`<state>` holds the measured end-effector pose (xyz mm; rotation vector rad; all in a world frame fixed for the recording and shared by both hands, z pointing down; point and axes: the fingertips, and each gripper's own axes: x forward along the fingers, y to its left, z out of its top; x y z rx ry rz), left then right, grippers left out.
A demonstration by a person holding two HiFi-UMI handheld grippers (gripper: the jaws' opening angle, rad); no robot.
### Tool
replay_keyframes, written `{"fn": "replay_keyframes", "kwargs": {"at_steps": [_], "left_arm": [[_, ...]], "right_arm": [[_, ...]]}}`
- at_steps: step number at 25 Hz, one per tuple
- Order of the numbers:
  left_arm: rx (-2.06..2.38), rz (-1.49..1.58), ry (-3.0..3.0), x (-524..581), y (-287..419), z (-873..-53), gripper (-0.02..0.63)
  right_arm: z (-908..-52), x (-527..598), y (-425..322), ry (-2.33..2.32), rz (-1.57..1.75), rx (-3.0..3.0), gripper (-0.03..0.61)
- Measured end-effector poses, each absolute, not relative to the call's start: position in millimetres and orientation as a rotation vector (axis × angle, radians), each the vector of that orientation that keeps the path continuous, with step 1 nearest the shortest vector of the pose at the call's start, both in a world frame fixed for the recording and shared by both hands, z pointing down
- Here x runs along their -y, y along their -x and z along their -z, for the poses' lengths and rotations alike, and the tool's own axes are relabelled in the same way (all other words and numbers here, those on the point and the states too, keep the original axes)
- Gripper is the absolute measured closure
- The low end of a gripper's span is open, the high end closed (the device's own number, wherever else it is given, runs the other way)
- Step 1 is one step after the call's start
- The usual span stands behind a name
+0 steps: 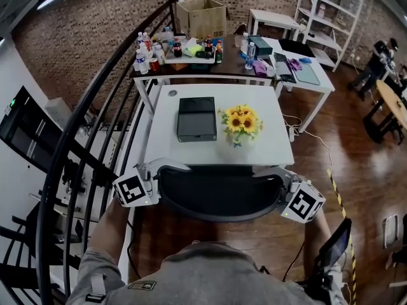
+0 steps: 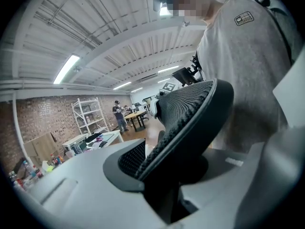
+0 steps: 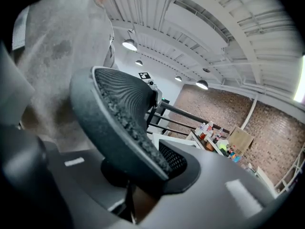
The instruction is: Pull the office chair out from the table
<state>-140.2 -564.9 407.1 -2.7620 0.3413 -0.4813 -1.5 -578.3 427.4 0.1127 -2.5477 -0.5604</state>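
The office chair's black curved backrest (image 1: 219, 197) stands tucked against the near edge of the white table (image 1: 275, 150). My left gripper (image 1: 158, 174) clamps the backrest's left end, and my right gripper (image 1: 281, 178) clamps its right end. In the left gripper view the ribbed backrest (image 2: 183, 123) runs between the grey jaws of the left gripper (image 2: 167, 194), which press on it. In the right gripper view the same backrest (image 3: 119, 113) sits pinched in the right gripper (image 3: 128, 194). The chair's seat and base are hidden under the backrest and my body.
On the table lie a black box (image 1: 196, 118) and a bunch of sunflowers (image 1: 240, 122). A black curved railing (image 1: 82, 126) runs along the left. Behind stand a cluttered table with bottles (image 1: 184, 49), a cardboard box (image 1: 202, 16) and white shelving (image 1: 331, 11).
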Motion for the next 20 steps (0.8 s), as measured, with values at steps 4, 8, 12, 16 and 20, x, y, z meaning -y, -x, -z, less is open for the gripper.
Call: {"fn": "replay_keyframes", "kwargs": {"at_steps": [4,8,12,16,20], "left_arm": [[-0.339,0.499,2.733,558.1,140.3,-408.2,0.497],[-0.338,0.498,2.714,550.7,140.9,-409.5,0.495],[-0.332,0.519,2.704,546.1,145.6,-414.9,0.495],[-0.309,0.500,2.706,535.3,145.5,-411.6,0.499],[-0.298,0.496,2.715,517.7,146.0,-412.4,0.502]], "right_arm": [[-427.9,571.3,0.8,-0.110,0.597,2.530,0.486],[-429.8,564.5,1.5,-0.131,0.628,2.517,0.485],[-430.5,558.3,3.8,-0.147,0.635,2.514,0.484],[-430.0,547.5,4.7,-0.148,0.621,2.509,0.483],[-430.4,527.3,3.7,-0.151,0.588,2.510,0.485]]}}
